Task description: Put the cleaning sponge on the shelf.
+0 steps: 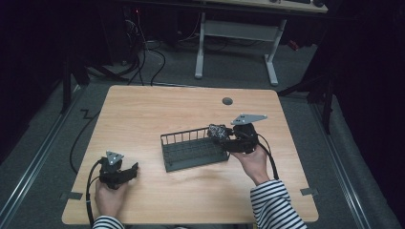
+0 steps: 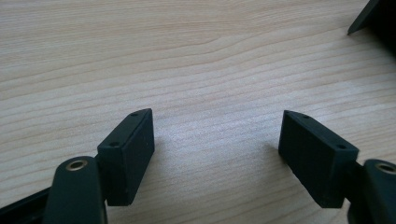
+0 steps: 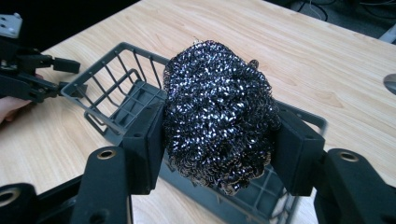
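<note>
Steel-wool scourer (image 3: 219, 114) sits clamped between the jaws of your right tool (image 3: 219, 140), both pads pressing its sides. You hold it above the right end of the grey wire basket (image 1: 191, 152), whose floor looks bare. Your left tool (image 2: 217, 154) rests low over the wooden counter (image 2: 196, 60), jaws spread wide, gripping nothing.

From my remote station I record a light wood-grain rectangular table (image 1: 143, 109) with a small round grey grommet (image 1: 227, 101) near its far edge. It stands on a grey carpeted floor (image 1: 43, 143). Beyond it is a second desk with a white metal frame (image 1: 239, 33); black cables (image 1: 148, 57) trail across the floor there. The surroundings are dark; light falls mainly on the table.
</note>
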Demonstrator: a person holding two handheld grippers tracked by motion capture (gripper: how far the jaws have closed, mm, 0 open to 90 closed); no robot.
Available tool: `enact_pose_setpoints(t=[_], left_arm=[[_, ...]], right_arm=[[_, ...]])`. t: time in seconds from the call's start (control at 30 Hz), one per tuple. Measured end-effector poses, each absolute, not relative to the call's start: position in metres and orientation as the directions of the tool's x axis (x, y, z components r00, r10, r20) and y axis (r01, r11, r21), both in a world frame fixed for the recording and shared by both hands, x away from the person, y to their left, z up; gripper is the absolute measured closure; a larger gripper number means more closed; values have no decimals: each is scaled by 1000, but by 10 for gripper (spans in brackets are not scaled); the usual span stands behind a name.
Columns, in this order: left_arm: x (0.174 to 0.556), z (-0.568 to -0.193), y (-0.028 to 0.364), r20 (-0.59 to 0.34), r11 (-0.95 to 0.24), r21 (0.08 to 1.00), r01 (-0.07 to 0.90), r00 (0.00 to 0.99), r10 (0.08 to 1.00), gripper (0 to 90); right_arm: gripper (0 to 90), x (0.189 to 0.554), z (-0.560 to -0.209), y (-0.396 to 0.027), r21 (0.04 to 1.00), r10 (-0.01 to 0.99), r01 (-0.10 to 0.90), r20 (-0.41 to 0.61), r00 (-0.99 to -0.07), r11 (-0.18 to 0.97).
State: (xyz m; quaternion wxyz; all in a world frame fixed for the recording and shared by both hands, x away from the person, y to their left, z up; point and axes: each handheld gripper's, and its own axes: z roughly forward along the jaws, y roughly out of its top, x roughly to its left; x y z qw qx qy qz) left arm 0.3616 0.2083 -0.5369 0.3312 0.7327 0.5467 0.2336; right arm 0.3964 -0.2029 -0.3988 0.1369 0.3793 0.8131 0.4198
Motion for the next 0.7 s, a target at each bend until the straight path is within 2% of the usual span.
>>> enact_pose_setpoints(t=[0.7], left_arm=[[362,-537,209,-23,-179,742,646,292,956,271]], right_arm=[[405,427,-438,-166,695,729,569,93,-678,441]])
